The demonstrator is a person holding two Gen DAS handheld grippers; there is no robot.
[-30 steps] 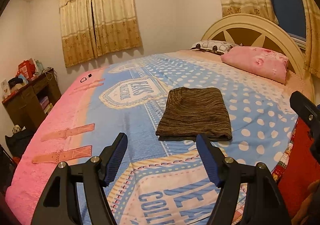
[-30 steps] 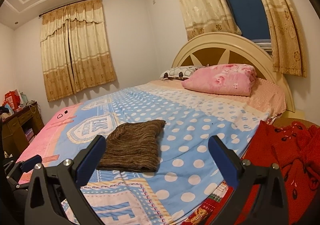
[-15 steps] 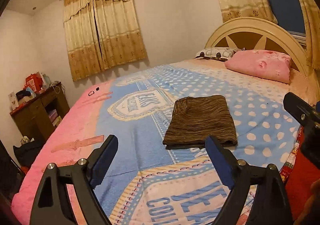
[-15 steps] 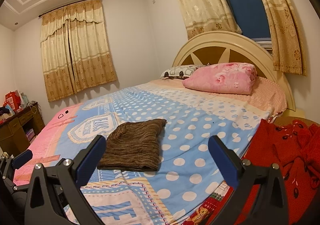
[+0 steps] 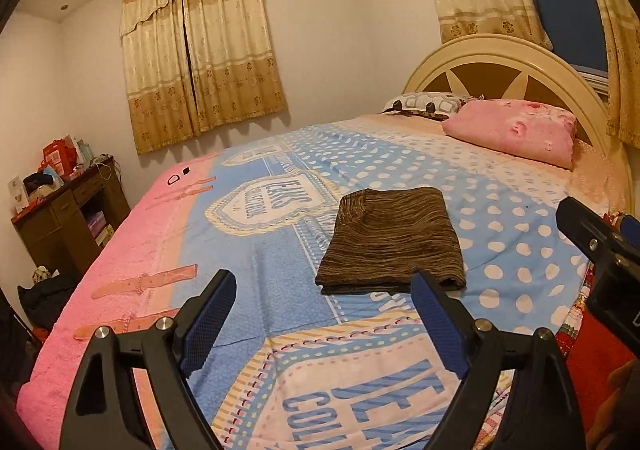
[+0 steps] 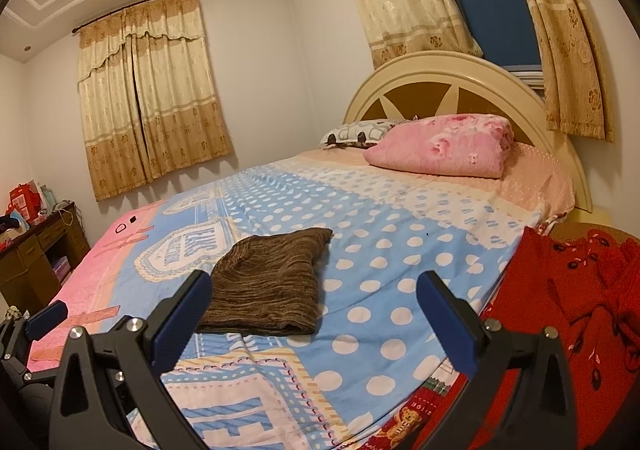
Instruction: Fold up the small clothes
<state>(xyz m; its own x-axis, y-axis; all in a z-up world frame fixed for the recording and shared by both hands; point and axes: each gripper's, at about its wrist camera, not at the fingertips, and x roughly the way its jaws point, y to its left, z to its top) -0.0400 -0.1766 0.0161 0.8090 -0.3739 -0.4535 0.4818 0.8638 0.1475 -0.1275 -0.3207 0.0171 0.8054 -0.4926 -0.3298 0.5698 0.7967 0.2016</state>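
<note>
A brown striped garment (image 5: 392,238) lies folded into a flat rectangle on the blue polka-dot bedspread (image 5: 280,262). It also shows in the right wrist view (image 6: 268,282). My left gripper (image 5: 324,302) is open and empty, held above the bed short of the garment's near edge. My right gripper (image 6: 314,304) is open and empty, held above the bed's near side, to the right of the garment. The right gripper shows at the right edge of the left wrist view (image 5: 600,246), and the left gripper at the lower left of the right wrist view (image 6: 40,320).
A pink pillow (image 6: 444,146) and a patterned pillow (image 6: 356,132) lie by the cream headboard (image 6: 460,70). A red cloth (image 6: 580,310) lies beside the bed on the right. A dark wooden desk (image 5: 60,218) with clutter stands at the left wall.
My left gripper has pulled back and risen, so the garment looks farther off, and its jaws have opened wider. My right gripper has barely moved.
</note>
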